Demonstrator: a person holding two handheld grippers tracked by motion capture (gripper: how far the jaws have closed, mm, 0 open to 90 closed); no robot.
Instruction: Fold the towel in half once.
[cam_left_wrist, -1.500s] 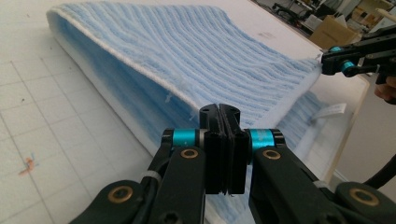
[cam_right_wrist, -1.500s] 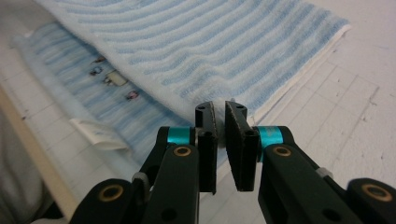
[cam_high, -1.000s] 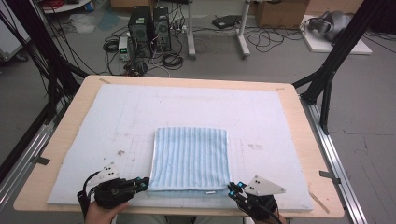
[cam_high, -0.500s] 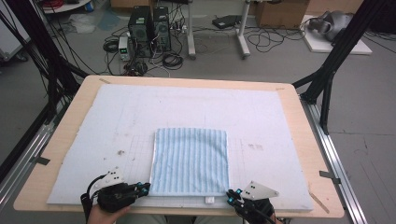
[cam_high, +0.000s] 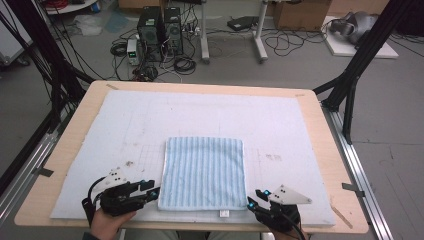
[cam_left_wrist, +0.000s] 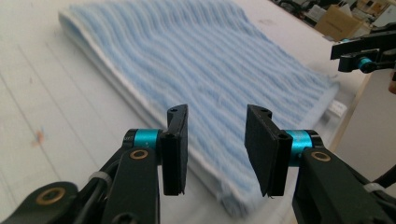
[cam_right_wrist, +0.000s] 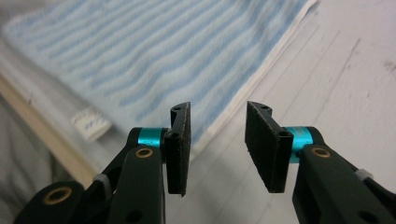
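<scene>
High view: folded blue-striped towel (cam_high: 202, 172) is seen flat on the white mat (cam_high: 300, 130), near its front edge. Left gripper (cam_high: 150, 190) and right gripper (cam_high: 252, 200) flank it.

Left gripper view: jaws just opened, nothing gripped; thick folded edge noted.

Right gripper view: jaws likewise opened, empty; white label (cam_right_wrist: 91, 123) noted beside towel's hem.

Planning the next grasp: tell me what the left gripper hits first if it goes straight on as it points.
Probably the towel: the left gripper, just opened with nothing between its fingers, points at the towel's near corner. Depth is unclear, so it might skim over the top.
</scene>
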